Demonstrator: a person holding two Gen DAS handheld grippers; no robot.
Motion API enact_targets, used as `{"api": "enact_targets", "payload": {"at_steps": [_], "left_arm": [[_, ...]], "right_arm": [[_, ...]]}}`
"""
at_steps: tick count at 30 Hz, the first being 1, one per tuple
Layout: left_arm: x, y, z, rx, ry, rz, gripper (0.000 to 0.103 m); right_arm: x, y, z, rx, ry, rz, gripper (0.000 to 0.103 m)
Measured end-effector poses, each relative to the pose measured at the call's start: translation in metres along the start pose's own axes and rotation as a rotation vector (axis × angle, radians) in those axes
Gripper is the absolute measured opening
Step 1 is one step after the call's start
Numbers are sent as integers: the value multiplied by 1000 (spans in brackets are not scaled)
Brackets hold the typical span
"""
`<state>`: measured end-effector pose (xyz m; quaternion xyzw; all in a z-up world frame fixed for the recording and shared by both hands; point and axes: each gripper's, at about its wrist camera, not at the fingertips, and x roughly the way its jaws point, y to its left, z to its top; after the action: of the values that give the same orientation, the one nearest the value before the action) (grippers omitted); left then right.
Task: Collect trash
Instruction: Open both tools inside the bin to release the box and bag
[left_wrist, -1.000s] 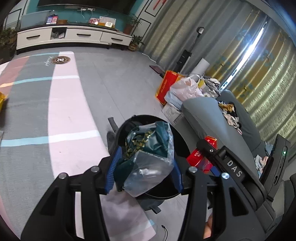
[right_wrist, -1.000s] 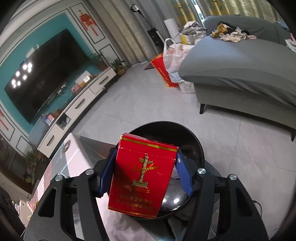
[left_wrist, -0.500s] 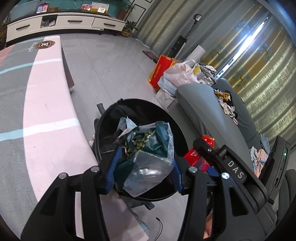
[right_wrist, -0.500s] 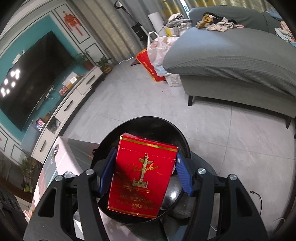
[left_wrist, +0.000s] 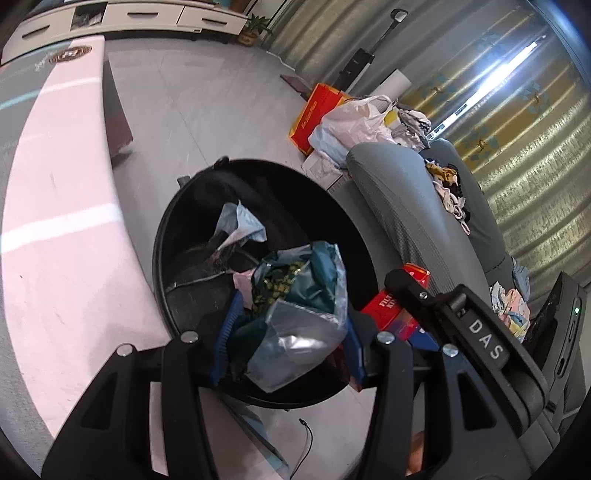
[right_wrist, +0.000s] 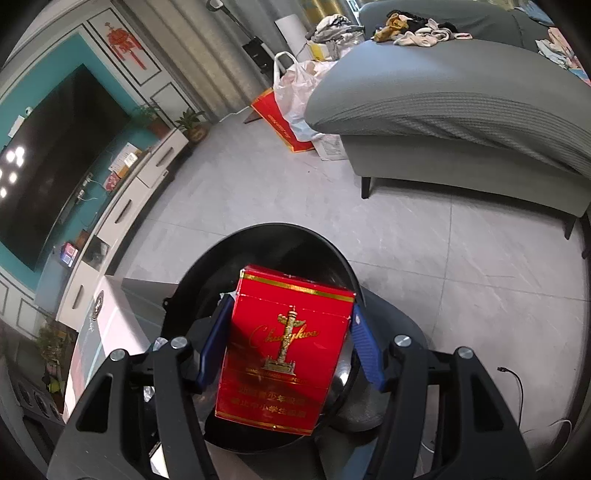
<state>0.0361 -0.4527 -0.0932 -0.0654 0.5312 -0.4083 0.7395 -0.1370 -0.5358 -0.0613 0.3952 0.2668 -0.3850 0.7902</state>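
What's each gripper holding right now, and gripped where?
Left gripper: crumpled plastic bag, pinched across its sides. Right gripper: red cigarette carton, clamped on its two side faces.

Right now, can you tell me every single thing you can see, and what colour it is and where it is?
Trash bin: one, black, on the floor below both grippers, some trash inside.
Plastic wrapper bundle: one, clear and teal, held over the bin.
Cigarette box: one, red and gold, held over the bin.
Sofa: one, grey, clothes on top.
Plastic bag: one, whitish, by the sofa's end.
Paper bag: one, red, on the floor beside the plastic bag.
TV: one, black, on the teal wall.
TV cabinet: one, white, below the TV.
Left gripper: black, blue pads, shut on the bundle.
Right gripper: black, blue pads, shut on the box.
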Motion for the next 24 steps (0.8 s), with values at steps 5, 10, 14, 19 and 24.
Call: {"api": "enact_targets", "payload": {"at_steps": [5, 10, 14, 19, 24], "left_arm": [[8, 3, 0, -16, 13, 6, 51], [13, 6, 1, -31, 24, 6, 51], [14, 4, 0, -16, 30, 21, 51], [15, 3, 4, -26, 33, 20, 52], [16, 6, 1, -32, 34, 24, 52]], "right_arm": [[4, -1, 0, 7, 14, -14, 61], [8, 2, 0, 3, 30, -25, 61], [9, 3, -1, -2, 37, -32, 61], [10, 4, -1, -17, 41, -34, 61], [10, 3, -1, -12, 45, -32, 61]]}}
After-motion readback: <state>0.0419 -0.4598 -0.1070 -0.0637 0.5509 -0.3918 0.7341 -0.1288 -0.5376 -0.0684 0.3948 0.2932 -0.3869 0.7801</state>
